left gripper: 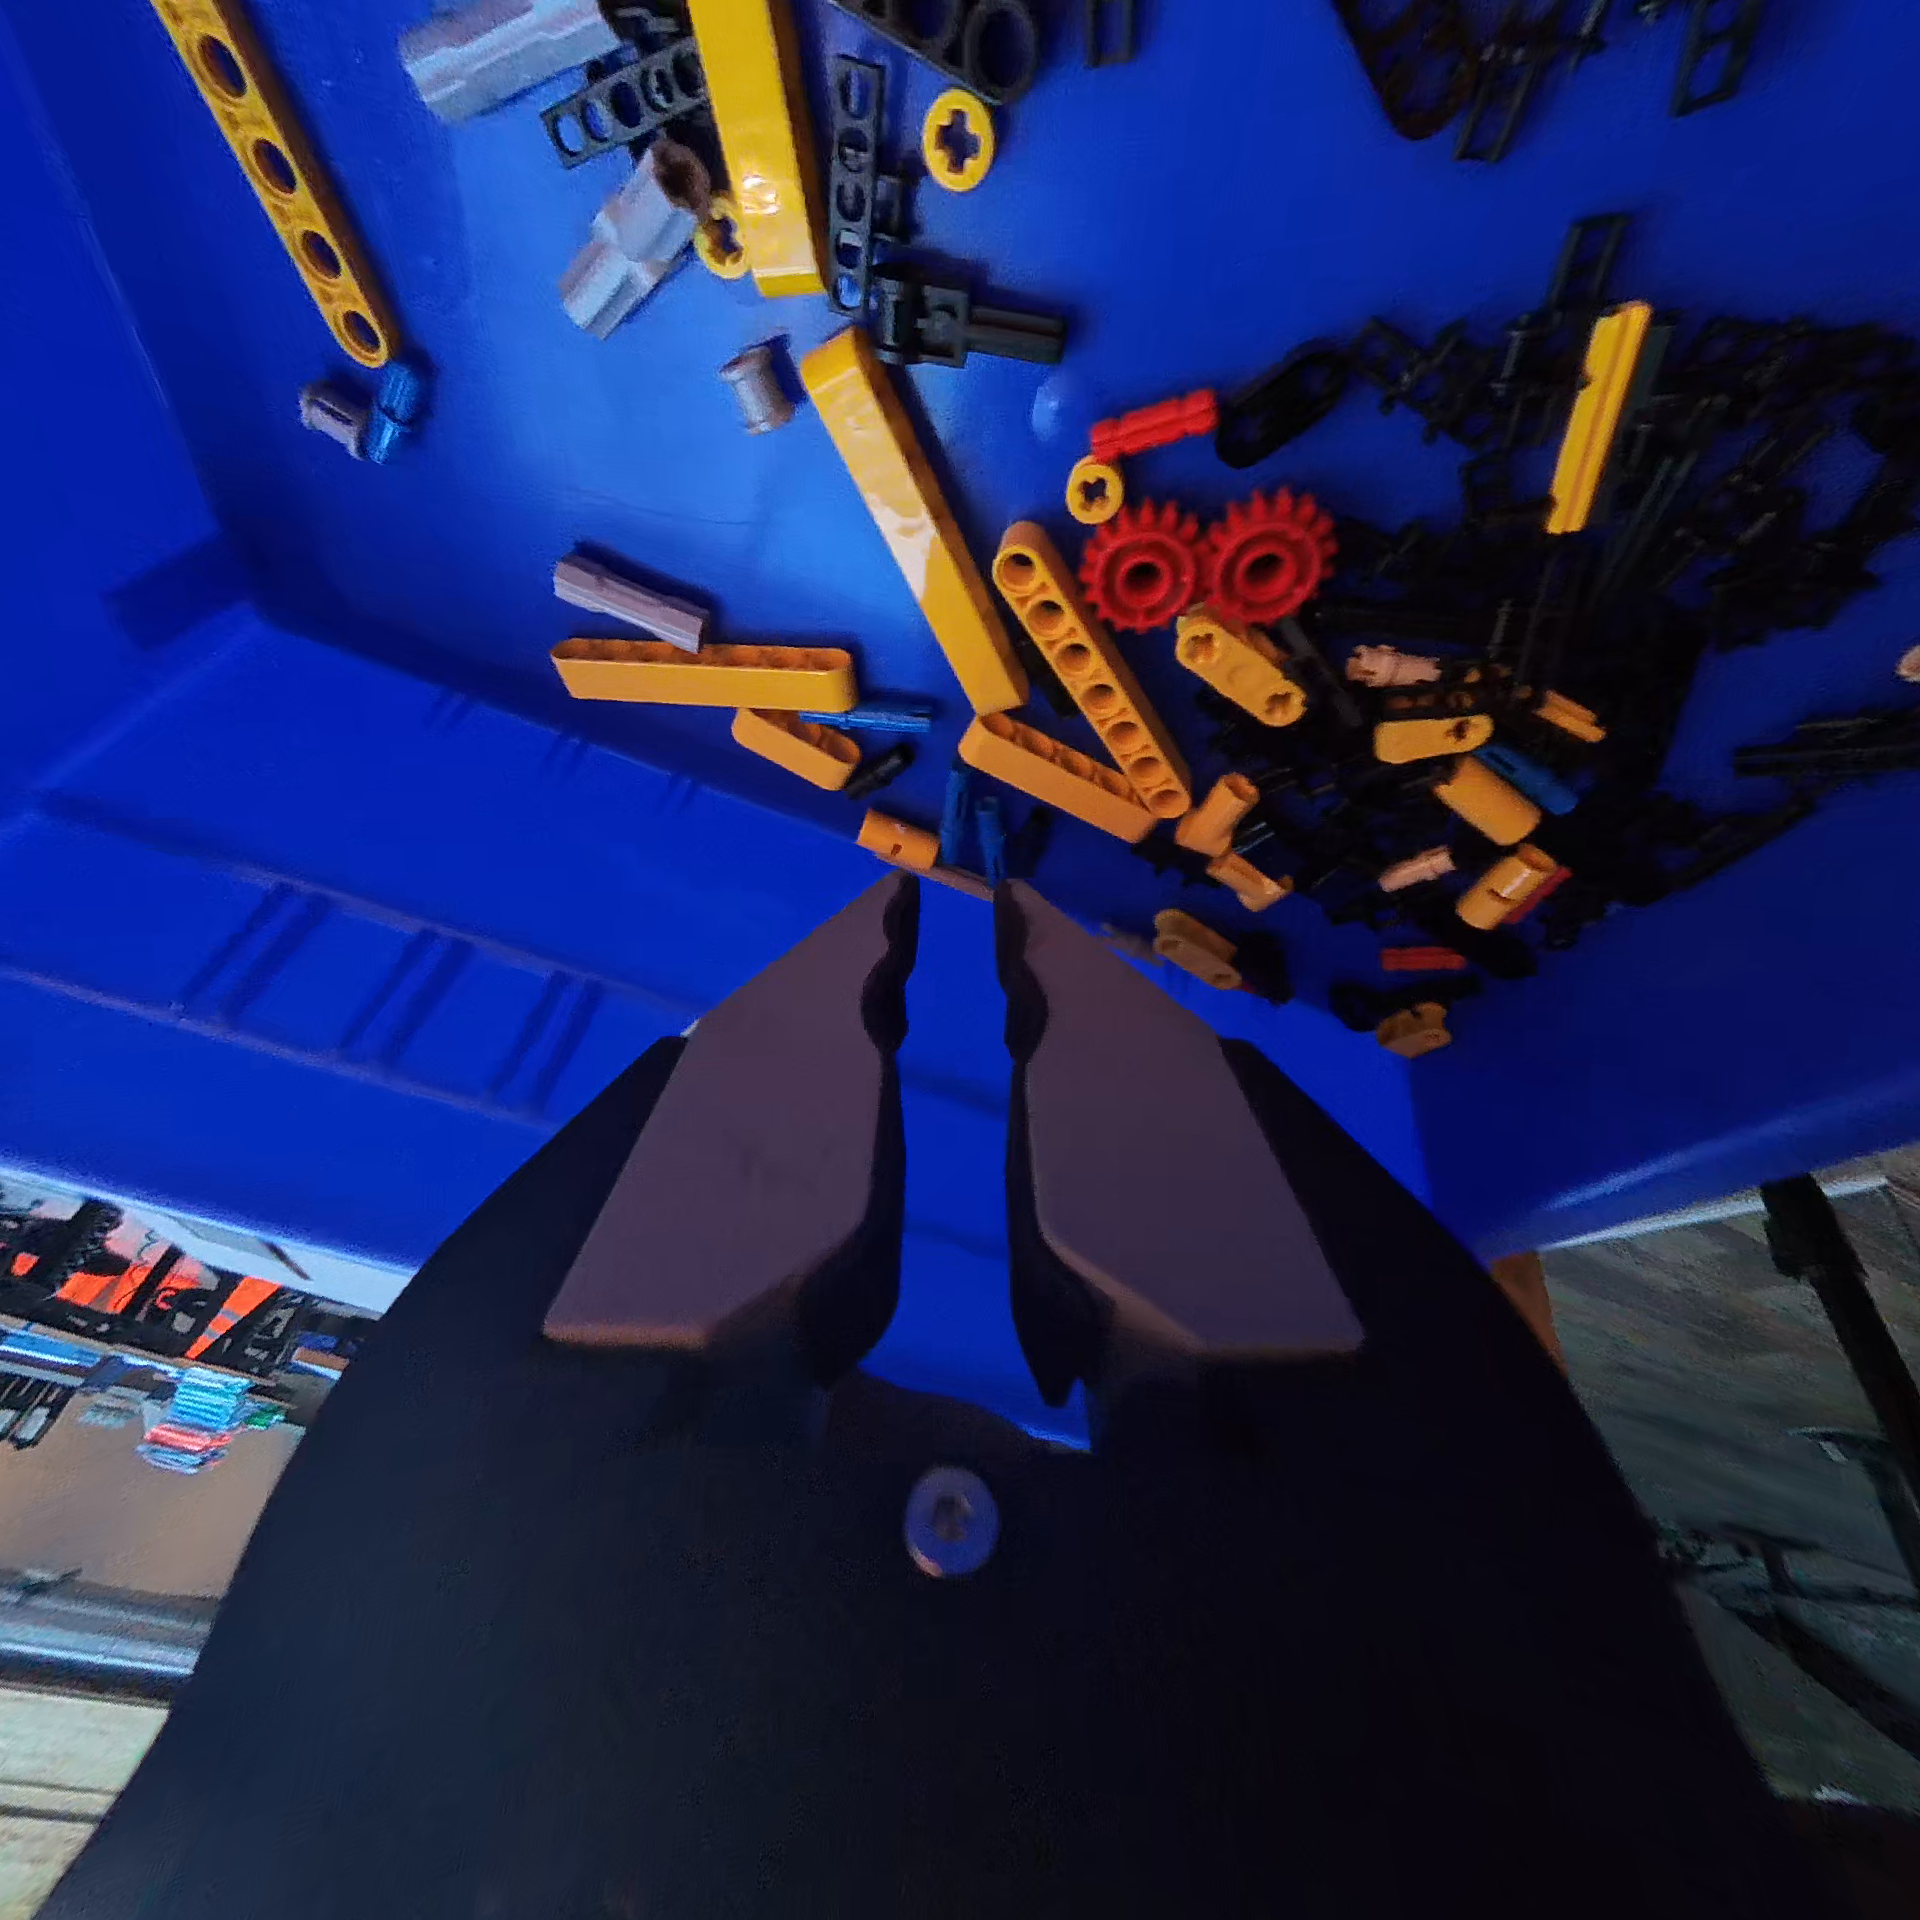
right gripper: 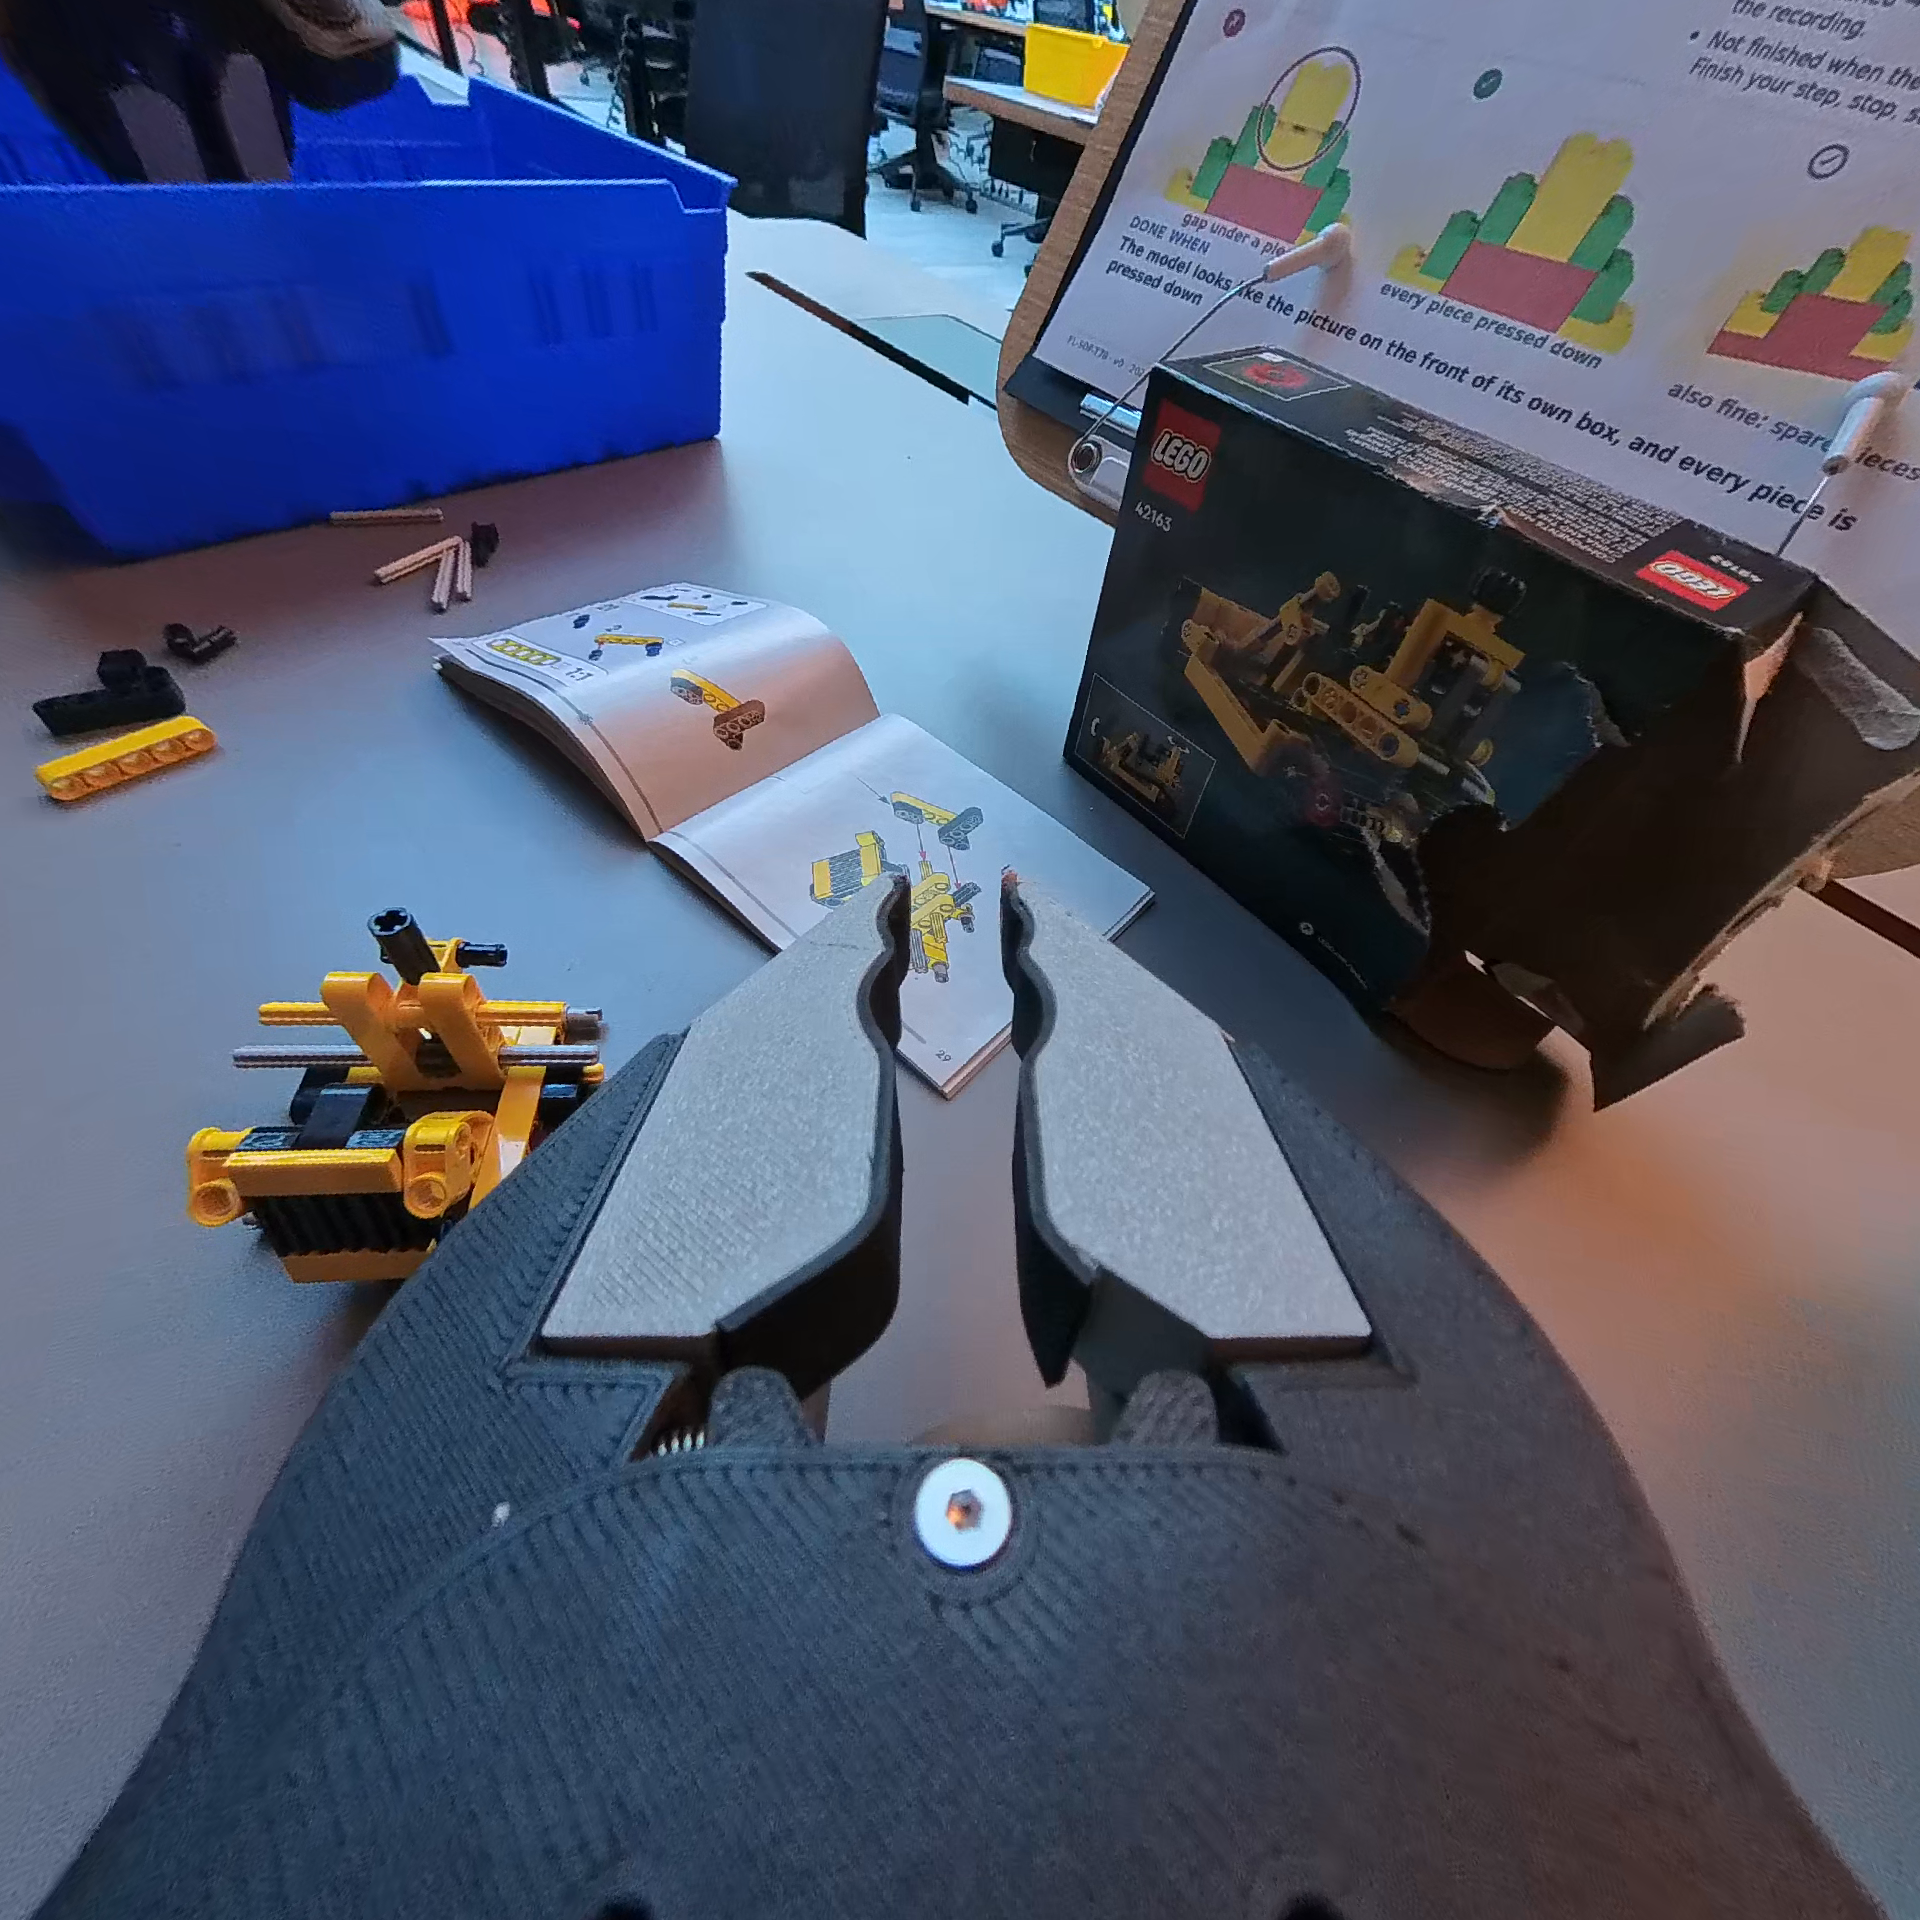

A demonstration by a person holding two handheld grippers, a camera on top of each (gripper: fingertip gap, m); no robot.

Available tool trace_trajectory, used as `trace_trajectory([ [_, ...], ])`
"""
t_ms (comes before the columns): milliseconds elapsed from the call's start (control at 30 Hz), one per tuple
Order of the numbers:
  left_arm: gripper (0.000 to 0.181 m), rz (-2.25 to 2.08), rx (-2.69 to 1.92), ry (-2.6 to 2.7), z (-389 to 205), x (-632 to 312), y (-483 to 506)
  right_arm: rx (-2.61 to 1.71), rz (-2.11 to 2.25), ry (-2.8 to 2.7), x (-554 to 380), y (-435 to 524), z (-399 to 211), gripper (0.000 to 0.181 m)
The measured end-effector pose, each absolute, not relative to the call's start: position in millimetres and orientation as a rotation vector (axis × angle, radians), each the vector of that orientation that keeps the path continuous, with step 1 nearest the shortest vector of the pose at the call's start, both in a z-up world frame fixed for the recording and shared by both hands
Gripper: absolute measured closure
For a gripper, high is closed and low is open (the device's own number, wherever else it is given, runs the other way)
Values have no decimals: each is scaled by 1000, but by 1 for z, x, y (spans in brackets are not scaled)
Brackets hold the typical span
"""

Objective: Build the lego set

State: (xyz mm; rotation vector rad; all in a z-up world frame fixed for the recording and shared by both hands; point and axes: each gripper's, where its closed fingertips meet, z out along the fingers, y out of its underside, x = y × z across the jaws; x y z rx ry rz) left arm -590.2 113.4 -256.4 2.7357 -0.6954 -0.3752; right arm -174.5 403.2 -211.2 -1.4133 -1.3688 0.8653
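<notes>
My left gripper (left gripper: 956, 883) hangs inside a blue bin (left gripper: 364, 935), its jaws a little apart and empty. Its tips are just short of two small blue pins (left gripper: 977, 821) and a short orange connector (left gripper: 899, 836). Loose parts cover the bin floor: yellow beams (left gripper: 1091, 665), two red gears (left gripper: 1205, 566), and a heap of black pieces (left gripper: 1662, 582). My right gripper (right gripper: 956, 894) is slightly open and empty above the grey table, over the open instruction booklet (right gripper: 727, 727). The partly built yellow and black model (right gripper: 395, 1091) stands left of its fingers.
The set's box (right gripper: 1403, 727) stands at the right, in front of a stand holding a printed sheet (right gripper: 1507, 208). The blue bin (right gripper: 364, 312) is at the back left. A yellow beam (right gripper: 125, 758), black pieces (right gripper: 109, 691) and tan axles (right gripper: 431, 561) lie in front of it. The gap from one gripper's tips to the other's is roughly 50 centimeters. To the yellow beam (right gripper: 125, 758): right tips about 25 centimeters, left tips about 30 centimeters.
</notes>
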Motion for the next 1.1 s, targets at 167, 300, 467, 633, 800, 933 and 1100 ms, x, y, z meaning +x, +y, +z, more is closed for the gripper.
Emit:
trace_trajectory([
  [167,169,-377,2696,-723,-264,-590,110,-1411,864,-1365,-174,403,-211,168],
  [300,171,-365,2712,-713,-268,-590,112,-1412,865,-1366,-174,403,-211,168],
  [467,172,-344,2697,-714,-272,-588,109,-1412,867,-1365,-174,403,-210,168],
  [633,172,-341,2688,-711,-272,-588,109,-1411,866,-1368,-174,403,-211,168],
  [800,180,-345,2700,-723,-262,-586,108,-1408,866,-1367,-174,403,-210,169],
  [933,181,-336,2772,-712,-249,-581,114,-1401,862,-1377,-174,401,-211,168],
  [1100,181,-372,2728,-723,-254,-582,107,-1382,851,-1391,-175,397,-210,169],
])
